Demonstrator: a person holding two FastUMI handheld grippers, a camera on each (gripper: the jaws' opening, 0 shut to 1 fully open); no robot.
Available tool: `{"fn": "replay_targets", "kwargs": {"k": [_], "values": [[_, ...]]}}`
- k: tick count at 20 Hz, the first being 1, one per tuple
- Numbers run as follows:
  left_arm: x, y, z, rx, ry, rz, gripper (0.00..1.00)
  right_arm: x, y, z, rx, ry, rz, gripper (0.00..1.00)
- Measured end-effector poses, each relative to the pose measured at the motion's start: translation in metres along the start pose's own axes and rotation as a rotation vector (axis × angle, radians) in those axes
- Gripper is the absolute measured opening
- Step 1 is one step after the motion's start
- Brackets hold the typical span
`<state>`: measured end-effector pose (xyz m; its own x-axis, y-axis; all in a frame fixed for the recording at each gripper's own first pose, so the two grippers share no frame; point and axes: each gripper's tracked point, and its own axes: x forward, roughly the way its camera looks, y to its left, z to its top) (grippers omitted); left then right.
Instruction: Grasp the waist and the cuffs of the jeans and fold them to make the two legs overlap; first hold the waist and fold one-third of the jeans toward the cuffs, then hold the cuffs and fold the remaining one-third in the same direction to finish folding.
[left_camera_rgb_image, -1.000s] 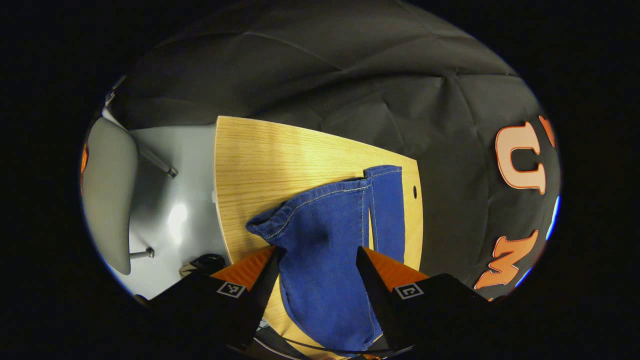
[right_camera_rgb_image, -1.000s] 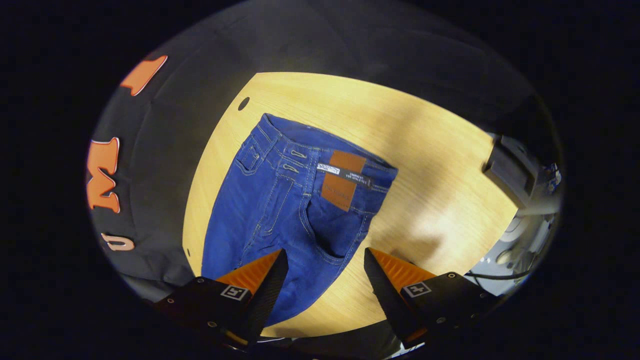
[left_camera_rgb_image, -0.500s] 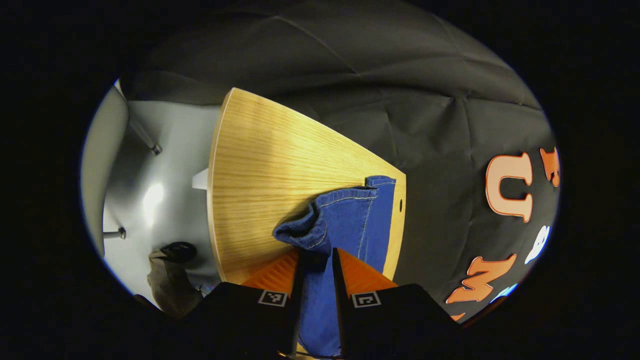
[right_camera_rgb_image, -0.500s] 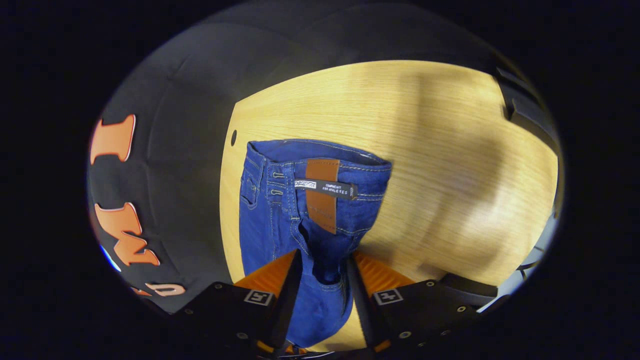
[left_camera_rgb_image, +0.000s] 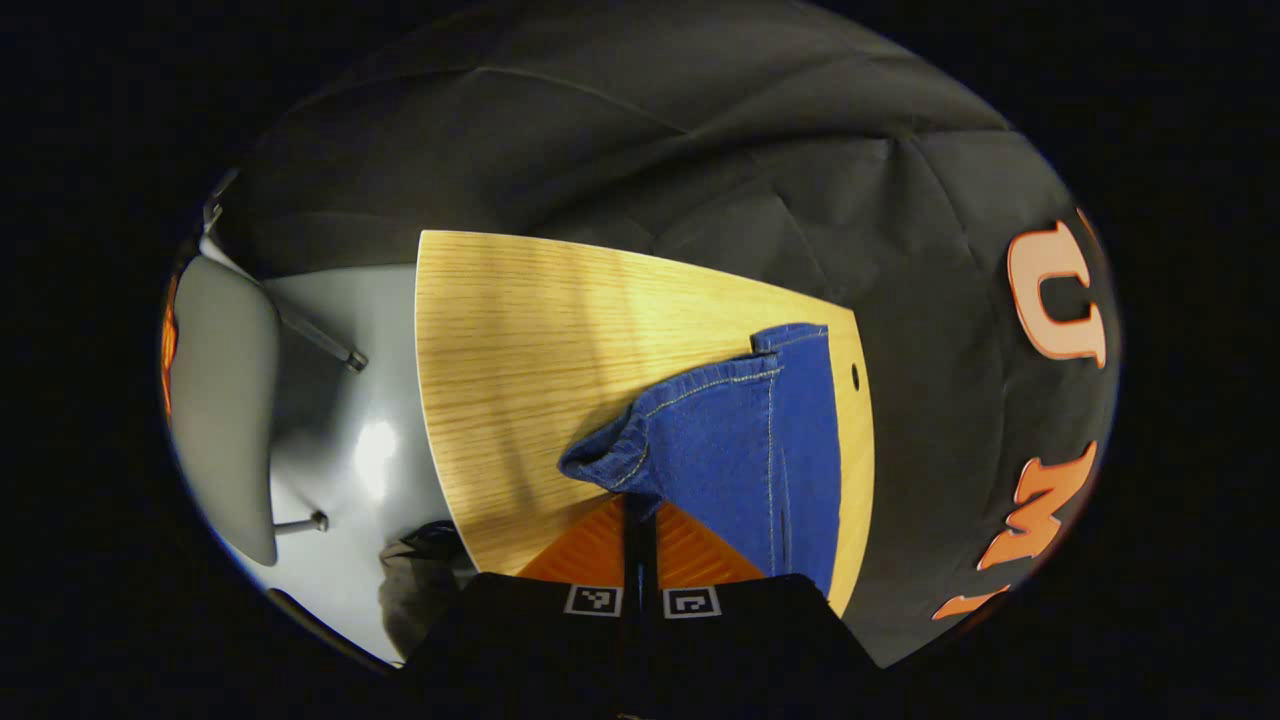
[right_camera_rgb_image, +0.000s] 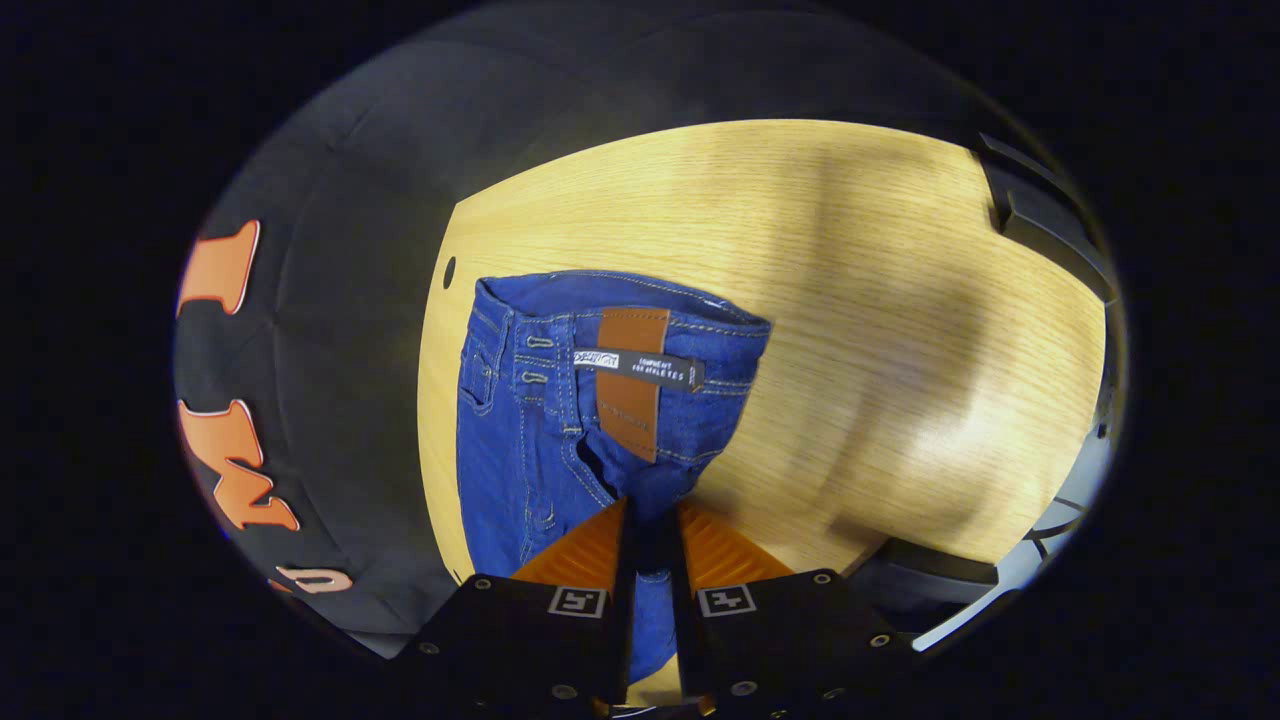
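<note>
Blue jeans lie on a light wooden table. In the left gripper view the cuff end of the jeans (left_camera_rgb_image: 740, 440) is bunched and lifted at its near corner, and my left gripper (left_camera_rgb_image: 640, 505) is shut on that cuff fabric. In the right gripper view the waist of the jeans (right_camera_rgb_image: 610, 380), with a brown patch (right_camera_rgb_image: 630, 385) and a dark tag, points away from me. My right gripper (right_camera_rgb_image: 650, 515) is shut on the denim just below the waist, which puckers between the fingers.
The table (left_camera_rgb_image: 520, 360) ends close to the left of the cuffs, with grey floor and a grey chair (left_camera_rgb_image: 225, 400) beyond. A small hole in the tabletop (right_camera_rgb_image: 449, 271) sits near the waist. Dark equipment (right_camera_rgb_image: 1040, 230) stands at the table's far right.
Both grippers went from wide open around the denim to shut on it. The cuff corner has gathered and risen; the waist fabric has bunched between the right fingers.
</note>
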<state>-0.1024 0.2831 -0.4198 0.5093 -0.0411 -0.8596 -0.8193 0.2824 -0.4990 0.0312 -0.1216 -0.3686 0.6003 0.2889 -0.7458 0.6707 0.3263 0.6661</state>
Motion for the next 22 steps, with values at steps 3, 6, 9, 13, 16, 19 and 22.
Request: {"fn": "replay_targets", "kwargs": {"k": [3,6,9,13,16,19,22], "values": [[-0.005,-0.012,0.001,-0.002,-0.003,-0.009,0.01,-0.017,-0.004,0.003,-0.012,-0.004,-0.010,0.17],[-0.024,-0.022,0.008,0.016,-0.006,-0.044,0.01,-0.025,0.001,0.009,-0.041,-0.029,0.008,0.16],[-0.019,-0.031,0.005,0.066,0.015,-0.033,0.01,-0.014,0.005,0.007,0.037,-0.032,0.030,0.05],[-0.015,-0.046,0.002,0.081,0.024,-0.048,0.01,-0.014,-0.006,0.007,0.024,-0.028,-0.026,0.05],[-0.024,-0.063,0.006,0.085,0.014,-0.069,0.01,-0.019,0.004,0.007,0.037,-0.042,-0.010,0.03],[-0.032,-0.081,0.010,0.072,0.023,-0.088,0.01,-0.029,0.018,0.013,0.036,-0.071,0.008,0.03],[-0.035,-0.093,0.013,0.065,0.041,-0.074,0.01,-0.033,0.041,0.014,0.059,-0.073,0.034,0.03]]}}
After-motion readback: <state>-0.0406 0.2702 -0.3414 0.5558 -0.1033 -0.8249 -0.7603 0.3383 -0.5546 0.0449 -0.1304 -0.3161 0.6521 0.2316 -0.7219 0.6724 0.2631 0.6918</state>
